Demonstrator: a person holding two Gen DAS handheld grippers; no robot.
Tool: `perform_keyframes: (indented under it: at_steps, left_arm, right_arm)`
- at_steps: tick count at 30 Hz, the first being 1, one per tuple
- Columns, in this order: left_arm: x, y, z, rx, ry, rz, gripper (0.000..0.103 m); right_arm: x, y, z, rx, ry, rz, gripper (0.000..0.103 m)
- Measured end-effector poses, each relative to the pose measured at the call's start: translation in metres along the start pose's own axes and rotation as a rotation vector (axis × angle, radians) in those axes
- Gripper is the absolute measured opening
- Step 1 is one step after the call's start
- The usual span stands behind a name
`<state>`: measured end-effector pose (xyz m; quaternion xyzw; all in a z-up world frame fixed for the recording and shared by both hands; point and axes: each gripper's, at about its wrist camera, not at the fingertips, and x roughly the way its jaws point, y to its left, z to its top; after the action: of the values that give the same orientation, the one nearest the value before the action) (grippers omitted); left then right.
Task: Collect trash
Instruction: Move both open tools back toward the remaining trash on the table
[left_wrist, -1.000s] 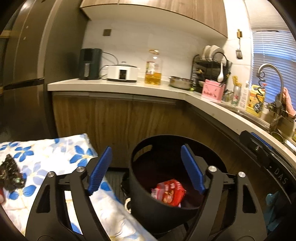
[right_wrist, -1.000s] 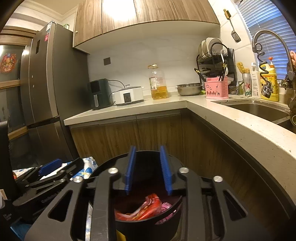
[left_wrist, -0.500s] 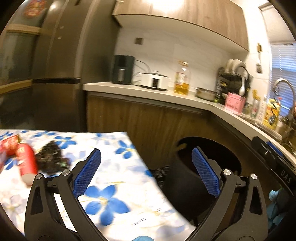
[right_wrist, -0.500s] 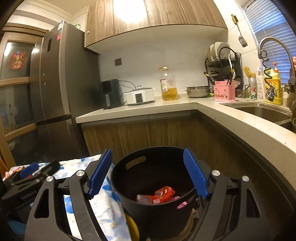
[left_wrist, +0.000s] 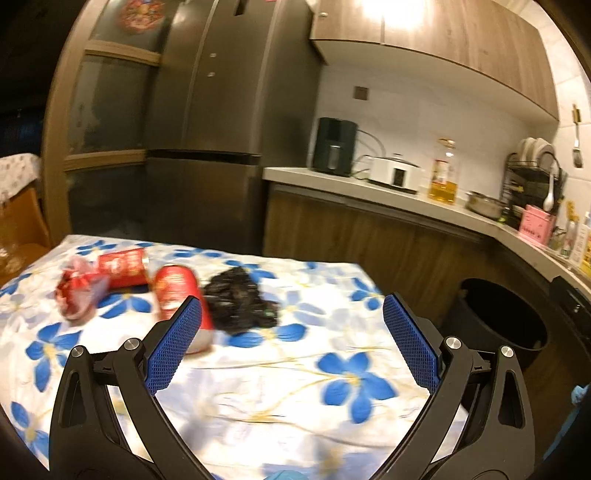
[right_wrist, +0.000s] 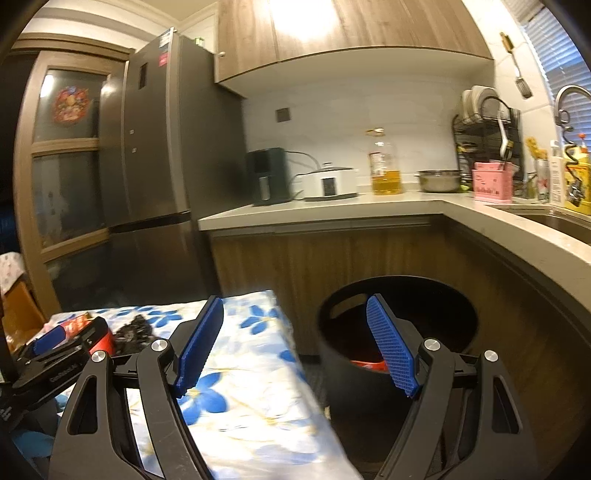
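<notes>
My left gripper (left_wrist: 291, 299) is open and empty, held over a table with a blue-flowered cloth (left_wrist: 332, 376). Ahead of its left finger lie a red can (left_wrist: 173, 291) and a crumpled black bag (left_wrist: 238, 302). Farther left are a second red can (left_wrist: 123, 267) and a crumpled red wrapper (left_wrist: 79, 291). A black bin (left_wrist: 506, 317) stands on the floor off the table's right end. My right gripper (right_wrist: 295, 301) is open and empty, between the table corner (right_wrist: 258, 306) and the bin (right_wrist: 340, 373). Red wrappers (right_wrist: 367, 365) lie inside the bin.
A dark fridge (left_wrist: 207, 129) stands behind the table. An L-shaped counter (right_wrist: 332, 210) carries an air fryer, a cooker, an oil bottle, a steel bowl and a dish rack. A sink with a tap (right_wrist: 565, 103) is at the right. My left gripper's body (right_wrist: 55, 347) shows at the right wrist view's left edge.
The left gripper swung left from above the bin to over the table, bringing the cans and black bag into view. The right gripper's jaws spread wide and it drew back and left from the bin.
</notes>
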<state>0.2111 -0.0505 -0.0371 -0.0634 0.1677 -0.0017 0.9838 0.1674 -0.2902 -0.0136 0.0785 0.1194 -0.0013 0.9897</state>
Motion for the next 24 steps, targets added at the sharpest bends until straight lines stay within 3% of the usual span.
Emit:
perform_keyframes:
  at_steps: [12, 22, 24]
  left_arm:
    - [0.024, 0.066, -0.003, -0.041, 0.014, 0.163, 0.097]
    - [0.071, 0.082, -0.003, -0.041, 0.077, 0.210, 0.097]
    - [0.082, 0.085, -0.006, -0.046, 0.106, 0.215, 0.092]
  right_arm:
    - [0.032, 0.073, -0.017, -0.048, 0.045, 0.135, 0.078]
    - [0.064, 0.112, -0.022, -0.073, 0.063, 0.197, 0.078]
    - [0.072, 0.119, -0.023, -0.079, 0.072, 0.207, 0.078]
